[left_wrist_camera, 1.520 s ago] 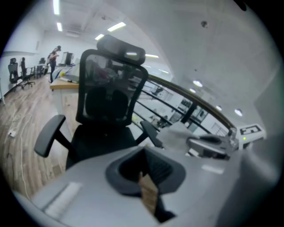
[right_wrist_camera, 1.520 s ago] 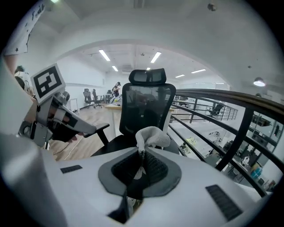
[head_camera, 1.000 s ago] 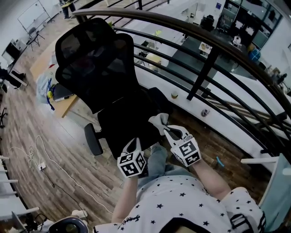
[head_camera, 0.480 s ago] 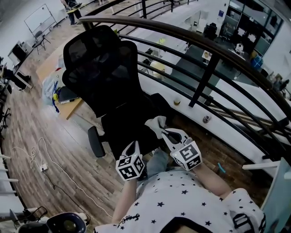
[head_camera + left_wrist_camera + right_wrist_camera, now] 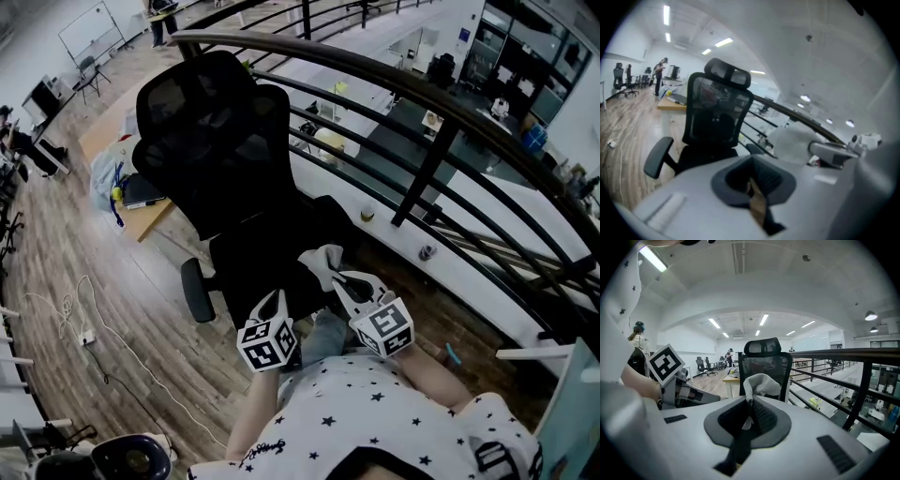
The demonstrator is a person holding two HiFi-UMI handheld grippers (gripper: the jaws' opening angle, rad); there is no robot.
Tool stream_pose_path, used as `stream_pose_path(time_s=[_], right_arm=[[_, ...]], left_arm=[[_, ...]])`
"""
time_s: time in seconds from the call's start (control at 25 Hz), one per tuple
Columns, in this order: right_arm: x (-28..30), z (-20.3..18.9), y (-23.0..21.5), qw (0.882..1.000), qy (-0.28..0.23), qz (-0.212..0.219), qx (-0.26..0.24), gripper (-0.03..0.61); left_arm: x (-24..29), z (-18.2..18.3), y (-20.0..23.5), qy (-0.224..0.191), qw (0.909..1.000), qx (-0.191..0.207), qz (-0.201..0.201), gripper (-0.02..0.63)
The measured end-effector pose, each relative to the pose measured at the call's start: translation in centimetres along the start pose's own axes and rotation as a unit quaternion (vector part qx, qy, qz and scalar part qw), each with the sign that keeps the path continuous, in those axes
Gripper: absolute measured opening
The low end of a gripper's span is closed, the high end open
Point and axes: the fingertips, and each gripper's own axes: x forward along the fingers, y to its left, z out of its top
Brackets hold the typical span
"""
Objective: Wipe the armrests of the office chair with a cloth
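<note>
Only the right tongs carry anything

Head view: the black mesh chair [image 5: 216, 141] faces me, its rounded padded armrest [image 5: 194, 289] jutting over the plank floor [image 5: 103, 300]. My right gripper [image 5: 339, 277] holds the crumpled grey cloth [image 5: 322, 261] over the seat's front edge, with the curved metal railing [image 5: 431, 84] close on that side. My left gripper [image 5: 277, 300] hangs just beside it, open floor to its left.

Left gripper view: jaws pressed together, nothing between them; the armrest lies ahead, apart.

Right gripper view: jaws pinch the cloth, a soft nubbly bunch puffing above the tips.
</note>
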Motion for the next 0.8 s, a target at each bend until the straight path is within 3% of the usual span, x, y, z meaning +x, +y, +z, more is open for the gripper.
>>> stream_pose_path(time_s=[0.8], right_arm=[[1.6, 1.5, 1.6, 0.999, -0.016, 0.031, -0.006, 0.026]], left_arm=[[-0.5, 0.5, 1.6, -0.007, 0.9997, -0.017, 0.019, 0.005]])
